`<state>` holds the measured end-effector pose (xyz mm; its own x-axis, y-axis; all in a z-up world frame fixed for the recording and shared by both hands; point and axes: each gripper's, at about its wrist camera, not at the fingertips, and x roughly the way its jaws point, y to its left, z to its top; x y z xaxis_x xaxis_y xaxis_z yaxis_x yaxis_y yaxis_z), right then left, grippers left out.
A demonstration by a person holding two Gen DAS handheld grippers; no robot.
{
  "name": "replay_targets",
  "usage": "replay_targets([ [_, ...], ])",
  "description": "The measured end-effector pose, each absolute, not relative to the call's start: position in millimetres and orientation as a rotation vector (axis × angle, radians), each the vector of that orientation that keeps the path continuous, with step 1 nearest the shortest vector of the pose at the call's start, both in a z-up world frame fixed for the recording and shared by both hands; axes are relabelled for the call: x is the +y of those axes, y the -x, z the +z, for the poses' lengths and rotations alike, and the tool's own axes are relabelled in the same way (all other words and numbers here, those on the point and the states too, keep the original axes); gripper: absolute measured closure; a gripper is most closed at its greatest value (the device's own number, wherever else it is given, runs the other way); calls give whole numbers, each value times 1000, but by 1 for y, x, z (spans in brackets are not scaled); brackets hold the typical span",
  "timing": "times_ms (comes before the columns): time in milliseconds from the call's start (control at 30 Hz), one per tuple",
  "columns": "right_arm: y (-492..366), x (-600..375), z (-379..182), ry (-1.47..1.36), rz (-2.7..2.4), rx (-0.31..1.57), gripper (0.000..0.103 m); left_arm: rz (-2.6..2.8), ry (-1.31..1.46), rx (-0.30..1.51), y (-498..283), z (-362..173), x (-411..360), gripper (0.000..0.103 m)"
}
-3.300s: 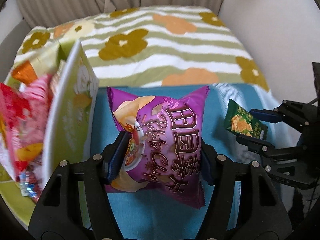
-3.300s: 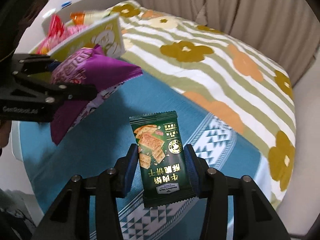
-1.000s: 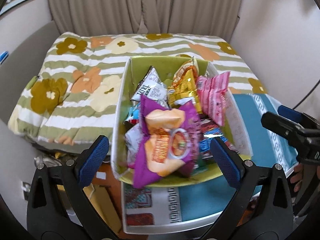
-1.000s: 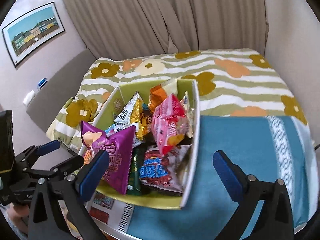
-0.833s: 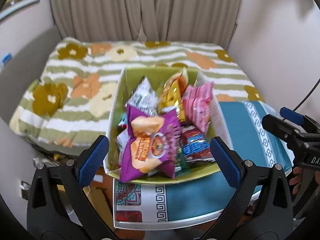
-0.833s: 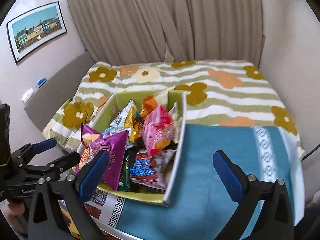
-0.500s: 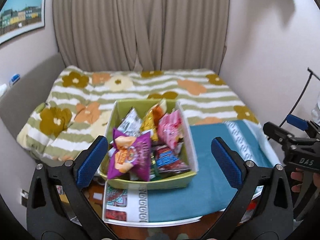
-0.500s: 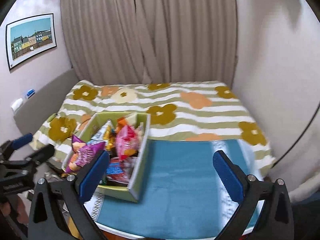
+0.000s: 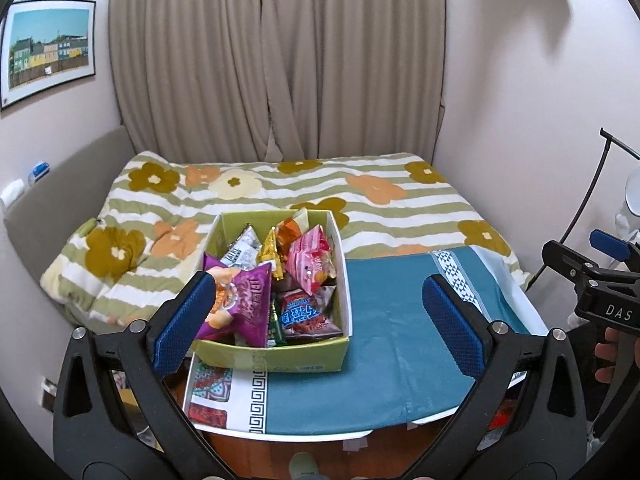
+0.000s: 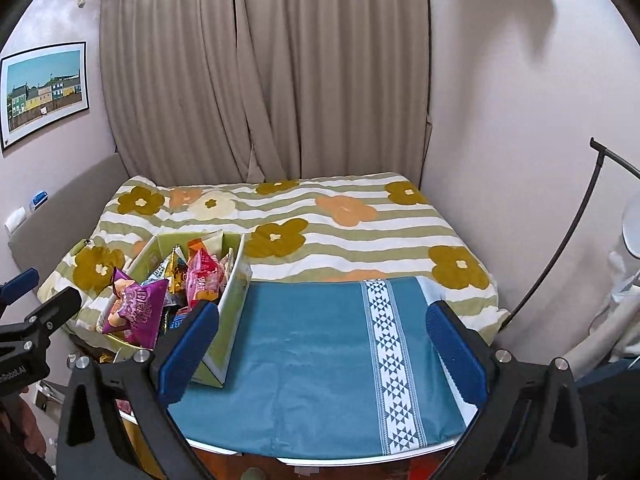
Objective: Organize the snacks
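Your left gripper [image 9: 318, 322] and right gripper [image 10: 322, 348] both hung spread wide and empty above the table [image 10: 320, 360], whose blue cloth lay bare to its right edge. The box [image 9: 280, 354] of snacks sat at the left edge. Only your left view showed "DAS" on the other gripper.

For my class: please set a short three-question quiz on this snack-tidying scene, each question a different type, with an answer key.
1. True or false: the left gripper is shut on the purple chip bag.
2. Where do the snacks lie? A) in the green box B) on the blue cloth C) on the floral bedspread
3. Fill in: the right gripper holds ____.

Key: 1 false; 2 A; 3 nothing
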<state>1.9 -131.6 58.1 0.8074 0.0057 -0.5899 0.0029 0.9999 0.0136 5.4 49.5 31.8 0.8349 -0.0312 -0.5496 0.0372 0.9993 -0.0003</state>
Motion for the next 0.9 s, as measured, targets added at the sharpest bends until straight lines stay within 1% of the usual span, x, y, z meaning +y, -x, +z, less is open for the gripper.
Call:
replay_targets([
  [900,5,-141,58,-14,0,622,0,-35,-12,581,0,33,37,1],
])
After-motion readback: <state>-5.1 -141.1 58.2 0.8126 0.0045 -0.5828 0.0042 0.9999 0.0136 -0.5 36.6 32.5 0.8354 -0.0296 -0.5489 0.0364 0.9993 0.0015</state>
